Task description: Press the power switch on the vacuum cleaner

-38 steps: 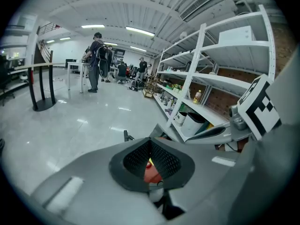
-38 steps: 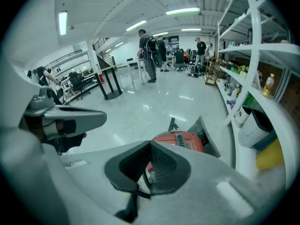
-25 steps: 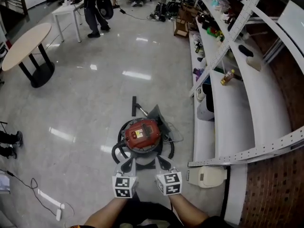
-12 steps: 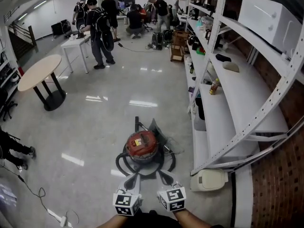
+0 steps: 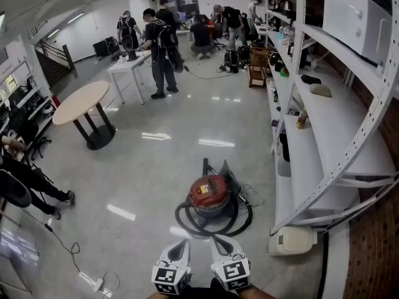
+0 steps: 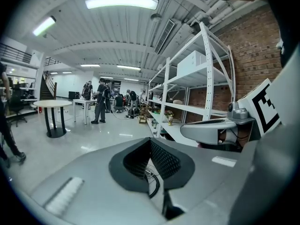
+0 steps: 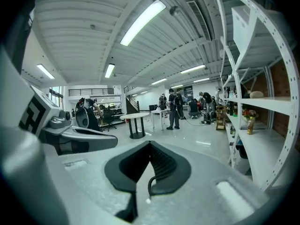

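Jaws of both the left gripper (image 6: 150,142) and the right gripper (image 7: 150,144) are closed, with nothing between them. The red vacuum cleaner (image 5: 209,193) stands on the floor (image 5: 137,167) in the lower centre of the head view, apart from both grippers, with its black hose (image 5: 187,220) coiled around it.

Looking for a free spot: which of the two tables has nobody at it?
The round tan-topped table on a black base; the white rectangular table farther back has people standing beside it.
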